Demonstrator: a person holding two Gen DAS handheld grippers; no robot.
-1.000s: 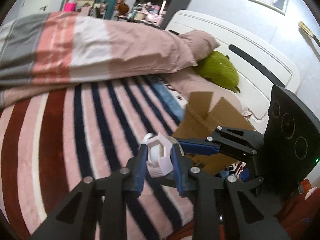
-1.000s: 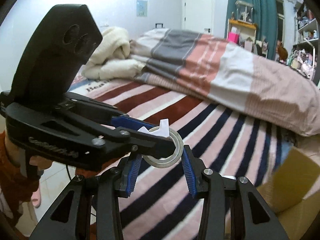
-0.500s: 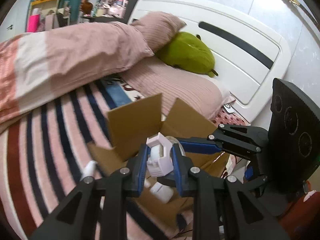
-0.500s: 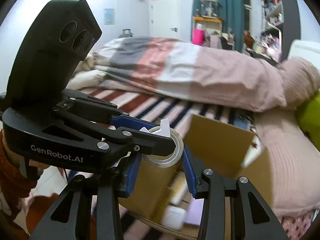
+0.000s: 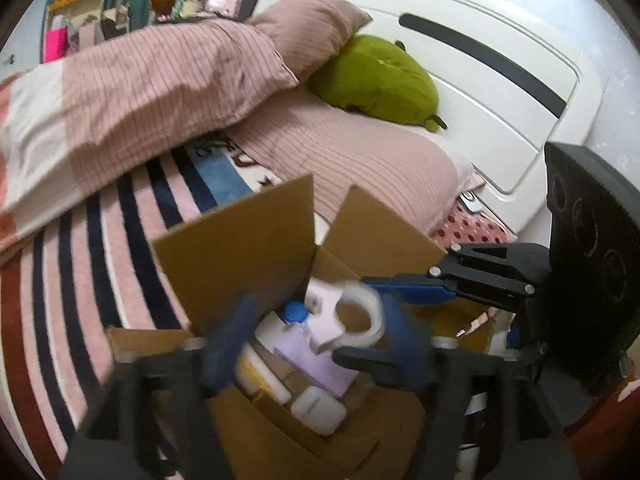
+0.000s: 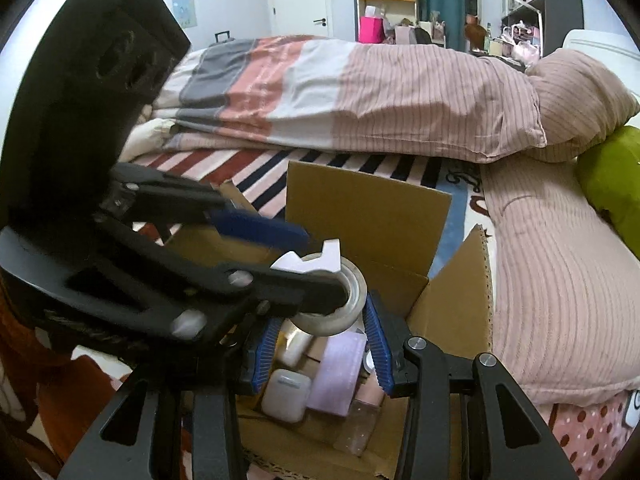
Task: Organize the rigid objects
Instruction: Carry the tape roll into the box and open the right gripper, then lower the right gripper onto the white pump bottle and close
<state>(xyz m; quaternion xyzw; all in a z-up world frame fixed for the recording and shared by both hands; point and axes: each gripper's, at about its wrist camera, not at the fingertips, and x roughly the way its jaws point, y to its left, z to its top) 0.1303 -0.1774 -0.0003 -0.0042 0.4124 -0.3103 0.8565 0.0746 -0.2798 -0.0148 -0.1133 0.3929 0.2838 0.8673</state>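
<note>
A clear tape roll in a white dispenser [image 5: 358, 316] hangs over an open cardboard box [image 5: 240, 248] on the striped bed. My left gripper [image 5: 312, 338] has its blue pads spread wide and blurred; the roll hangs on its right finger, as the right wrist view shows [image 6: 334, 296]. My right gripper [image 6: 320, 348] is open just below the tape roll, its pads to either side without touching. The box [image 6: 368, 216] holds a white earbud case [image 6: 286, 396], a lilac pack [image 6: 340, 376] and small bottles.
A folded striped duvet [image 6: 360, 92] lies behind the box. A pink pillow [image 5: 360, 160], a green plush [image 5: 380, 80] and the white headboard [image 5: 500, 92] are to the right. The box flaps stand upright.
Both grippers moved from over the striped sheet to over the open box. My left gripper's pads opened from around the tape dispenser, which now hangs on one finger.
</note>
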